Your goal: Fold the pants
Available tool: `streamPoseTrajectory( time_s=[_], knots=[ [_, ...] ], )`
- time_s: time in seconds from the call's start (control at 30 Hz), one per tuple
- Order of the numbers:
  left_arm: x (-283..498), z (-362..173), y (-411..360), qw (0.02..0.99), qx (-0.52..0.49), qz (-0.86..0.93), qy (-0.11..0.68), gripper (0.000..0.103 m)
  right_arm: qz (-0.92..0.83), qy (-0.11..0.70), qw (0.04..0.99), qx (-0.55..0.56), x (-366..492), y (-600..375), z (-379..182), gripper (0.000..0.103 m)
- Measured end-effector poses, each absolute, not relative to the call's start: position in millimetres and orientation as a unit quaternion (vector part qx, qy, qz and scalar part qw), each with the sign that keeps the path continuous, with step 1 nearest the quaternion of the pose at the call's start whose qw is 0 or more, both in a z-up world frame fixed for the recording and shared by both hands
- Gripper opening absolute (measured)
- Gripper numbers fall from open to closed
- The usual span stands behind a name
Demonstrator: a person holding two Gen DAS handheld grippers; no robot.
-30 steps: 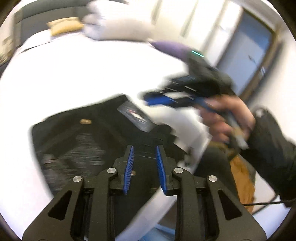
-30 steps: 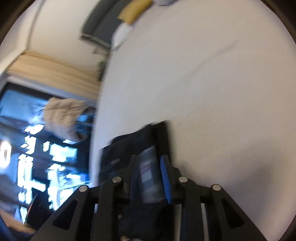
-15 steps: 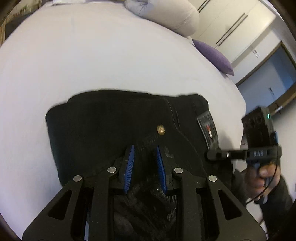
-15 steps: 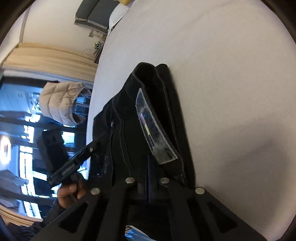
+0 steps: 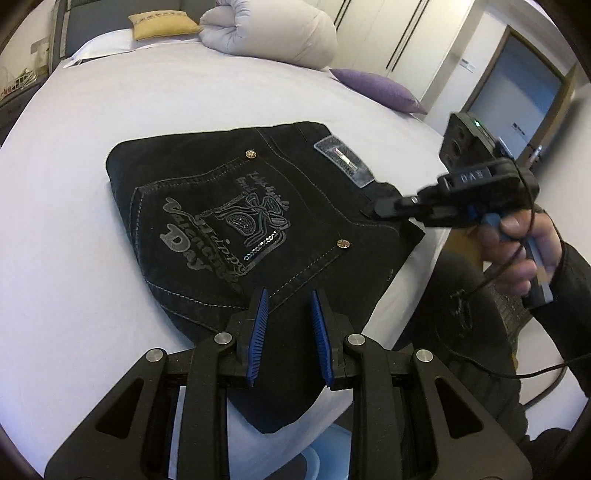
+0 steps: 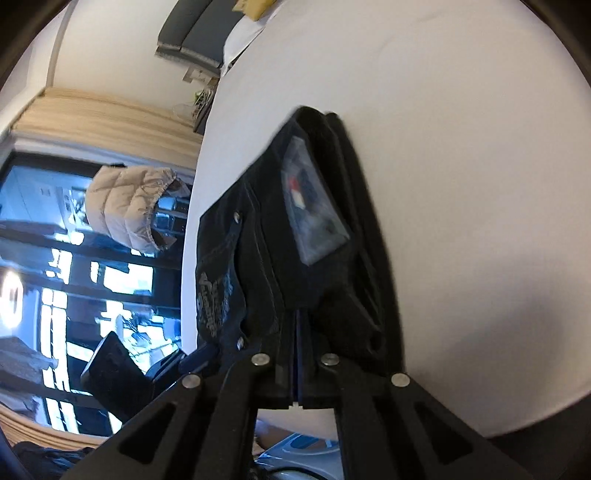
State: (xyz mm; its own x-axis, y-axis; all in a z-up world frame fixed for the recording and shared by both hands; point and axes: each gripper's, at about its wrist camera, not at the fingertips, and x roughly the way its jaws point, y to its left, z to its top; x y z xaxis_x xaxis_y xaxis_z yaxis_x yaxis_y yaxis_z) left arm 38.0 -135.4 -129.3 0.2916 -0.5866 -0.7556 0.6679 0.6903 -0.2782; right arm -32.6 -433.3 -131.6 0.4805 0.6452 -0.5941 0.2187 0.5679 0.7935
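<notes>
Black pants point(image 5: 236, 221) lie folded into a compact stack on the white bed point(image 5: 74, 258), back pocket with a printed design facing up. My left gripper point(image 5: 289, 295) is open and empty, hovering just above the near edge of the stack. My right gripper point(image 5: 373, 208) is at the waistband on the right side of the stack. In the right wrist view its jaws are closed point(image 6: 297, 314) on the waistband edge of the pants point(image 6: 314, 236), next to the grey label patch point(image 6: 314, 218).
A rolled white duvet point(image 5: 273, 33), a yellow cushion point(image 5: 162, 26) and a purple pillow point(image 5: 380, 88) lie at the far end of the bed. The bed's near edge drops off by the stack at right. A beige jacket point(image 6: 129, 206) hangs by the window.
The left gripper pulled back from the pants and stayed open. The right gripper closed on the waistband edge. The pants now lie flatter, pocket up.
</notes>
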Motion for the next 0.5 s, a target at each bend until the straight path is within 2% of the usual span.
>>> streamPoseTrajectory(
  time_s=[0.2, 0.33, 0.37, 0.43, 0.47, 0.5],
  knots=[
    [48, -146, -139, 0.795, 0.012, -0.407, 0.449, 0.023, 0.159, 0.456, 0.755, 0.444, -43, -438, -148, 0.000],
    [48, -130, -140, 0.796, 0.004, -0.407, 0.447, 0.023, 0.163, 0.448, 0.761, 0.439, -51, -437, -130, 0.003],
    [49, -124, -138, 0.797, -0.003, -0.404, 0.450, 0.023, 0.166, 0.440, 0.771, 0.429, -56, -438, -119, 0.007],
    [50, -102, -117, 0.813, -0.023, -0.379, 0.441, 0.023, 0.170, 0.425, 0.780, 0.426, -59, -440, -101, 0.037],
    [54, -95, -107, 0.821, -0.036, -0.367, 0.436, 0.024, 0.169, 0.416, 0.786, 0.425, -59, -443, -92, 0.045],
    [63, -88, -93, 0.828, -0.062, -0.352, 0.432, 0.034, 0.167, 0.405, 0.794, 0.422, -58, -449, -85, 0.055]
  ],
)
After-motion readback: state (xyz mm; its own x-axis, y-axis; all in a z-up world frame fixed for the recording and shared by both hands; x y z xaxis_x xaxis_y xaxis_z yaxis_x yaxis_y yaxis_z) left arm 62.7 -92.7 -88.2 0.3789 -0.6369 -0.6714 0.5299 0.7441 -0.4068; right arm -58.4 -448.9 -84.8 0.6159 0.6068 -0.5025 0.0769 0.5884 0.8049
